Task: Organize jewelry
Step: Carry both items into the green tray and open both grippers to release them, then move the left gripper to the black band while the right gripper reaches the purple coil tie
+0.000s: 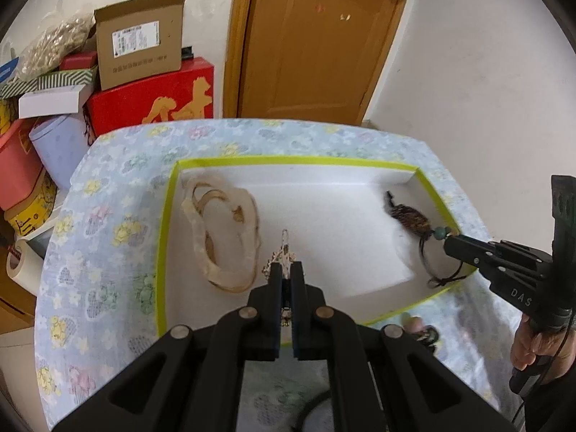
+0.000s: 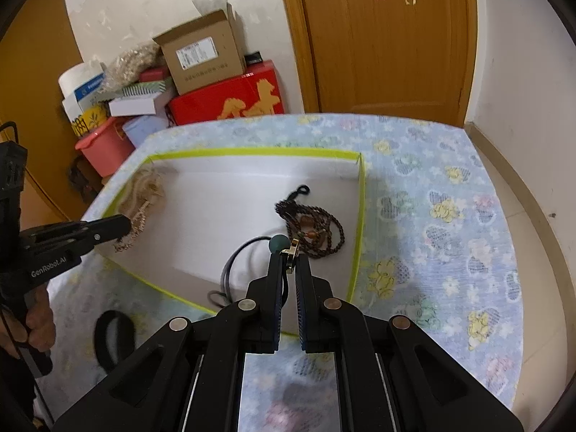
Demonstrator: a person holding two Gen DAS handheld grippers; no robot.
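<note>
A shallow white tray with a green rim (image 1: 288, 160) (image 2: 252, 151) lies on the flowered tablecloth. My left gripper (image 1: 286, 266) is shut on a thin gold chain (image 1: 285, 248) above the tray's near side. From the right wrist view, the left gripper (image 2: 127, 225) holds that chain (image 2: 135, 232) over the tray's left edge. My right gripper (image 2: 289, 257) is shut on a dark cord necklace with a teal bead (image 2: 279, 243). The right gripper (image 1: 448, 243) hangs over the tray's right edge. A pale bead necklace (image 1: 223, 237) and a dark bead strand (image 2: 309, 223) lie in the tray.
Cardboard and red boxes (image 1: 144, 72) are stacked behind the table at the left, beside a wooden door (image 1: 316, 43). A black loop (image 2: 113, 334) lies on the tablecloth in front of the tray. A hand (image 1: 536, 345) grips the right tool's handle.
</note>
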